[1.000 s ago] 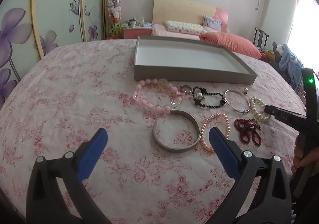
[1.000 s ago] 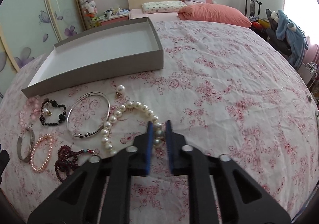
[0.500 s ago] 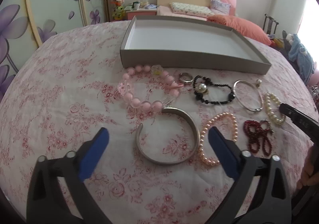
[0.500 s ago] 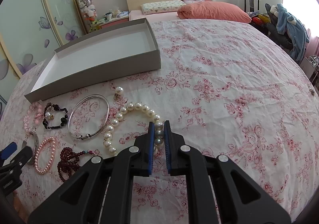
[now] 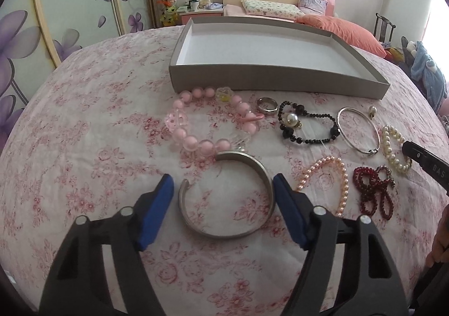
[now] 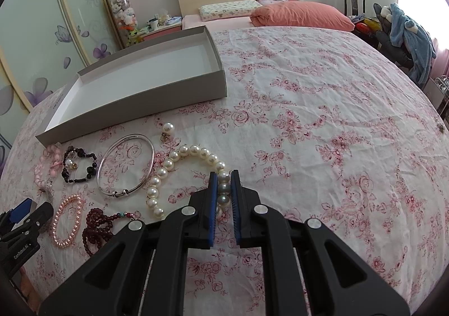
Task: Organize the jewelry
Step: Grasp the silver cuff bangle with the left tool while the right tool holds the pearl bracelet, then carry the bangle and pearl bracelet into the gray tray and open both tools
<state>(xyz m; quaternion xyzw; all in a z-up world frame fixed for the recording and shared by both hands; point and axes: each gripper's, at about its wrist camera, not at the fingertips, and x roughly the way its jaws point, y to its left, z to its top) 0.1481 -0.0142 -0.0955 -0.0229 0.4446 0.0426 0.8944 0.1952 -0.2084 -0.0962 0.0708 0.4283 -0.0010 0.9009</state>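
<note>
A silver cuff bangle [image 5: 224, 235] lies on the floral bedspread between the blue pads of my left gripper [image 5: 222, 179]. Its jaws are closing: the right pad is at the cuff's side and a small gap remains on the left. My right gripper [image 6: 224, 186] is shut on the white pearl bracelet [image 6: 168, 164], which still rests on the bedspread. An empty grey tray [image 5: 275, 78] sits just behind the row of jewellery.
Also on the bedspread are a pink bead bracelet [image 5: 179, 136], a ring [image 5: 267, 104], a black bead bracelet [image 5: 308, 140], a thin silver bangle [image 5: 348, 130], a pink pearl bracelet [image 5: 343, 175] and dark red beads [image 5: 373, 189]. Pillows lie beyond the tray.
My left gripper came forward and down over the silver cuff, and its jaws narrowed around it. The right gripper stayed put, shut on the pearls.
</note>
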